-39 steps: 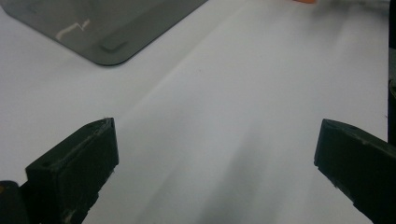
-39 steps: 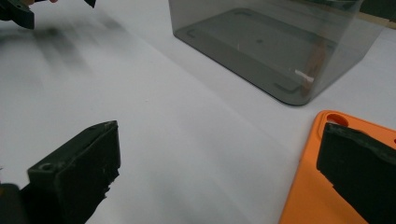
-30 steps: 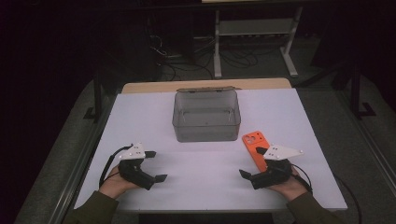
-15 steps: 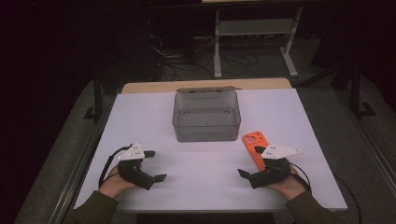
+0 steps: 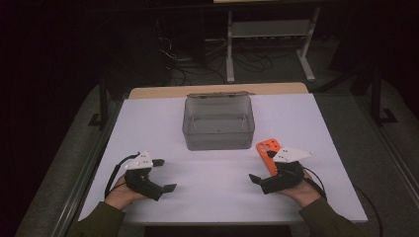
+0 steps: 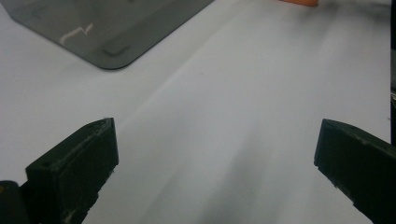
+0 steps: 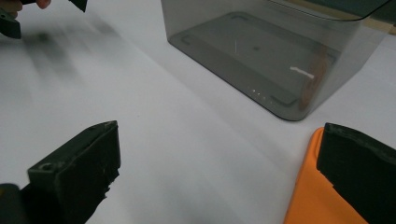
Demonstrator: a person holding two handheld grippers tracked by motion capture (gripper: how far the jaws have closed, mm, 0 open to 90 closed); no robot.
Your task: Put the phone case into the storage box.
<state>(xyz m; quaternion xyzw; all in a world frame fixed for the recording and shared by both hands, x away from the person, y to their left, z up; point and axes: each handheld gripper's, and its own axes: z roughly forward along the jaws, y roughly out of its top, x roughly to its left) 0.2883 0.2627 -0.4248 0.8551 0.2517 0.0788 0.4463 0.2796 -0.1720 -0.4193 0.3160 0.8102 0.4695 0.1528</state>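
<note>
A clear grey plastic box [image 5: 218, 123] stands open-topped and empty in the middle of the white table [image 5: 217, 202]. An orange phone case [image 5: 267, 149] lies flat just right of the box's front corner. My right gripper [image 5: 261, 167] rests at the case's near end, open, with nothing between its jaws. In the right gripper view the orange case [image 7: 317, 198] lies under the right jaw and the box [image 7: 261, 51] is ahead. My left gripper [image 5: 164, 174] sits open on the table at the front left, pointing right. In its own view the left gripper [image 6: 217, 158] frames bare table, with the box's corner [image 6: 93, 28] beyond.
A brown strip of tabletop [image 5: 217, 90] shows behind the white sheet. Beyond it are a metal rack [image 5: 269, 29] and cables on a dark floor. Grey floor runs along both sides of the table. The left hand and its gripper [image 7: 11, 16] show far off in the right gripper view.
Almost nothing differs. The right gripper has drifted very slightly toward the orange case; the left gripper stays where it was, and both remain open.
</note>
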